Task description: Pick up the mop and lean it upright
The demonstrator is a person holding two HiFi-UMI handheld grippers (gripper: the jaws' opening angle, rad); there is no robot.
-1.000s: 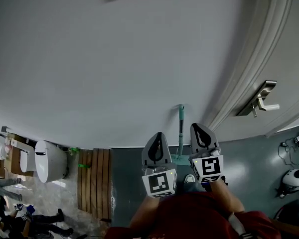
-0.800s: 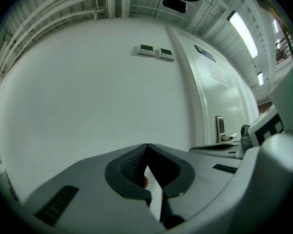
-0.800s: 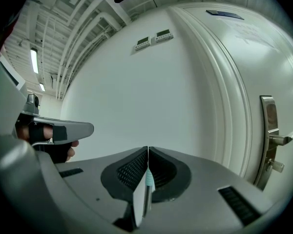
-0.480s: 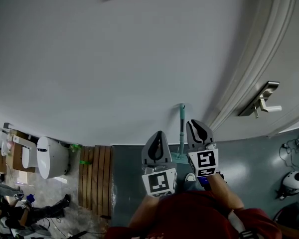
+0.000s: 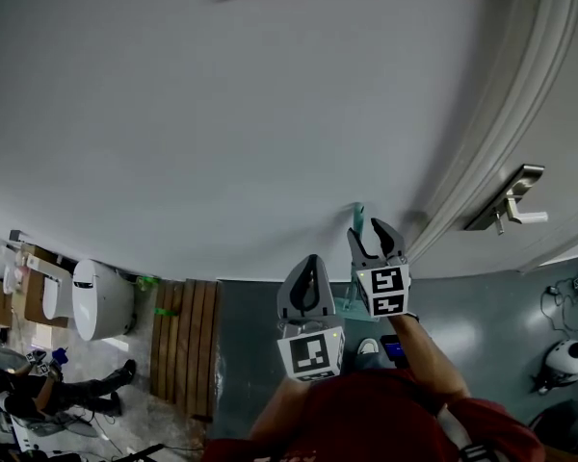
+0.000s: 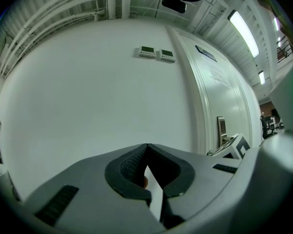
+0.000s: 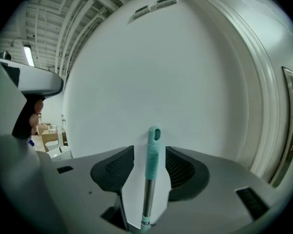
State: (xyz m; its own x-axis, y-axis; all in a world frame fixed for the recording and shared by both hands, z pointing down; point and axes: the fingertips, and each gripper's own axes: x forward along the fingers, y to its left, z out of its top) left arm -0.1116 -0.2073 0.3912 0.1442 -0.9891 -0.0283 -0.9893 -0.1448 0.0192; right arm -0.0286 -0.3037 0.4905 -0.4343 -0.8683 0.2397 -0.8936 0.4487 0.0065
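The mop stands upright, its teal handle top (image 5: 357, 214) resting against the white wall (image 5: 231, 123) and its teal head (image 5: 346, 306) on the floor. My right gripper (image 5: 376, 231) is at the handle's upper end and its jaws are opening. In the right gripper view the handle (image 7: 153, 152) runs between the two pads (image 7: 118, 167) with a gap on each side. My left gripper (image 5: 310, 264) hangs just left of the mop. Its jaws (image 6: 147, 147) meet at the tips and hold nothing.
A white door with a metal lever handle (image 5: 509, 200) is at the right. A toilet (image 5: 101, 301) and a wooden slat mat (image 5: 185, 345) lie at the left. A helmet (image 5: 566, 358) sits on the grey floor at the far right. A person's legs (image 5: 67, 389) show at the lower left.
My right gripper has moved up and slightly left along the mop handle, and its jaws have spread apart. The left gripper has hardly moved.
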